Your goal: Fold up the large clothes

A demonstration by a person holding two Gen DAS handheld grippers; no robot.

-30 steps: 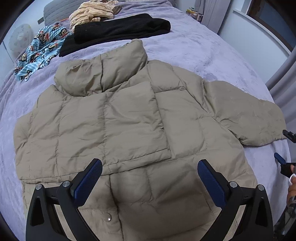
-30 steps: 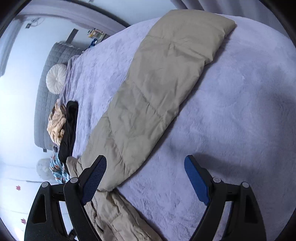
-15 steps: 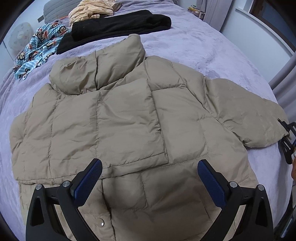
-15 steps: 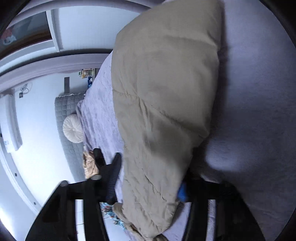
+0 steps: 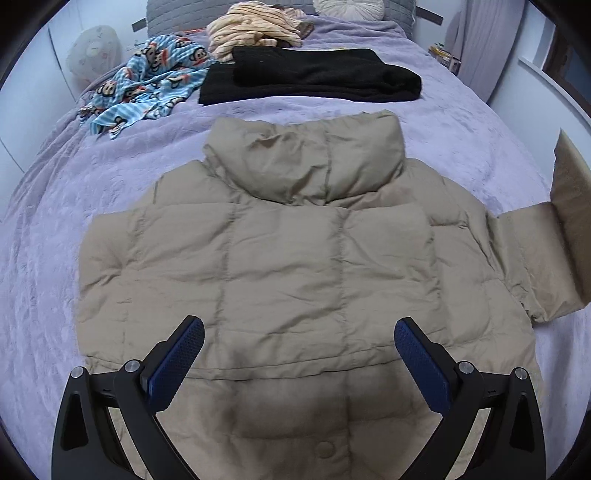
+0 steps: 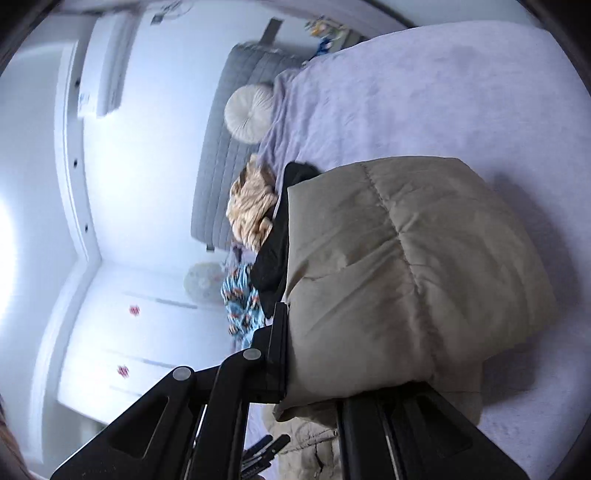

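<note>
A beige quilted puffer jacket (image 5: 295, 258) lies spread on the lilac bed cover, collar toward the headboard. My left gripper (image 5: 299, 354) hovers open over its lower hem, blue pads wide apart and nothing between them. The jacket's right sleeve (image 5: 554, 236) is lifted and bent upward at the right edge of the left wrist view. In the right wrist view my right gripper (image 6: 314, 373) is shut on the cuff end of that sleeve (image 6: 406, 277), which bulges out in front of the jaws above the bed.
Beyond the jacket lie a folded black garment (image 5: 317, 77), a blue monkey-print cloth (image 5: 147, 88) and a striped tan garment (image 5: 255, 29). A round white cushion (image 6: 247, 112) leans on the grey headboard (image 6: 236, 147). White drawers (image 6: 122, 332) stand at the bedside.
My right gripper went from open beside the sleeve to shut on its cuff and lifted it off the bed. The left gripper slid sideways over the jacket and stayed open.
</note>
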